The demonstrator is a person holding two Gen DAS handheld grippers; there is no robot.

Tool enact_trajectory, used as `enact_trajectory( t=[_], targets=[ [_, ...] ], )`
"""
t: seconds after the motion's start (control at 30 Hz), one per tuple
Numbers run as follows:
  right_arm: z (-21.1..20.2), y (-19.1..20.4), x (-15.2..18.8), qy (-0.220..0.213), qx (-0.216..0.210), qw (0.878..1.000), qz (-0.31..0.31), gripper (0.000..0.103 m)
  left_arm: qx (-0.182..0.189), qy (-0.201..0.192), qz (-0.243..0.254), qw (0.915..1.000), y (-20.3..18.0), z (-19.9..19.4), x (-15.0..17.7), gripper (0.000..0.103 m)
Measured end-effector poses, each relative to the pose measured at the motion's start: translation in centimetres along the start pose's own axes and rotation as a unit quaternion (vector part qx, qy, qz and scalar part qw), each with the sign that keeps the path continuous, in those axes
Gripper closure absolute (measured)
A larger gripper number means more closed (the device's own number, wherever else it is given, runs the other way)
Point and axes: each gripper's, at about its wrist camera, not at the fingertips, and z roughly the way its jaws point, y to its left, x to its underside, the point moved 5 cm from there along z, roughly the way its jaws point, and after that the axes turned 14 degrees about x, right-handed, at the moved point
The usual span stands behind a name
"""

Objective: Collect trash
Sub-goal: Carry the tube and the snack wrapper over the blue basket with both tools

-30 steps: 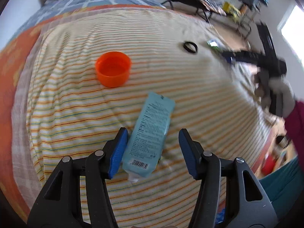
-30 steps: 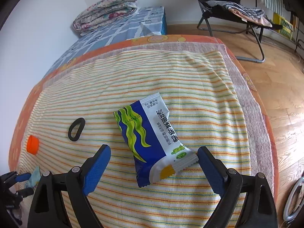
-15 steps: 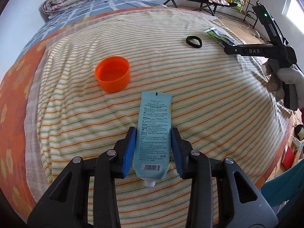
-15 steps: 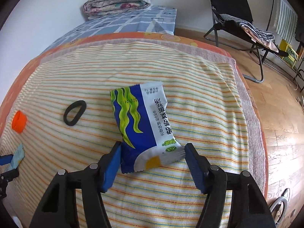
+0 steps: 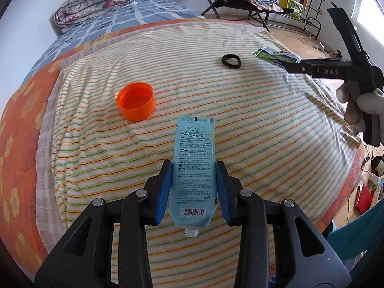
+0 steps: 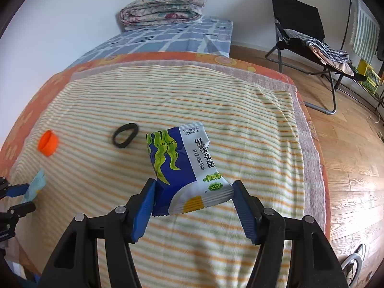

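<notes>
While the pale blue hand-cream tube (image 5: 192, 175) sat pinched between my left gripper's (image 5: 194, 189) blue pads, nozzle toward the camera, I saw its sealed end held clear of the striped blanket (image 5: 240, 124). My right gripper (image 6: 193, 206) was closing on the blue-and-white snack wrapper (image 6: 184, 168), both pads touching its crumpled edges and the packet raised off the cloth. An orange cap (image 5: 135, 102) lay open side up just beyond the tube, a black hair tie (image 5: 231, 61) farther off. Beyond the blanket I saw a folded quilt (image 6: 163, 7) and a black folding chair (image 6: 302, 38).
</notes>
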Motion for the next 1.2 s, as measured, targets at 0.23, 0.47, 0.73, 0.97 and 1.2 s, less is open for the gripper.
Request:
enact_trajectory(
  t=[0.23, 0.47, 0.73, 0.97, 1.2],
  targets=[
    [-3.8, 0.8, 1.1, -0.016, -0.029, 0.999, -0.008, 0.038, 0.005, -0.015, 0.004, 0.9999, -1.1, -1.9, 0.4, 0.067],
    [-8.1, 1.8, 3.1, -0.024, -0.07, 0.997, -0.008, 0.038, 0.01, -0.03, 0.014, 0.9994, -2.9, -4.7, 1.9, 0.067],
    [-13.4, 4.1, 7.7, -0.031, -0.111, 0.993, -0.033, 0.038, 0.018, -0.043, 0.018, 0.9987, -4.8, -7.7, 4.3, 0.067],
    [-16.0, 5.6, 12.5, -0.021, -0.139, 0.989, -0.046, 0.038, 0.025, -0.031, 0.029, 0.9988, -6.7, -8.9, 7.8, 0.067],
    [-17.7, 7.2, 17.0, -0.008, -0.162, 0.985, -0.067, 0.038, 0.027, -0.011, 0.032, 0.9991, -7.9, -8.9, 11.4, 0.067]
  ],
)
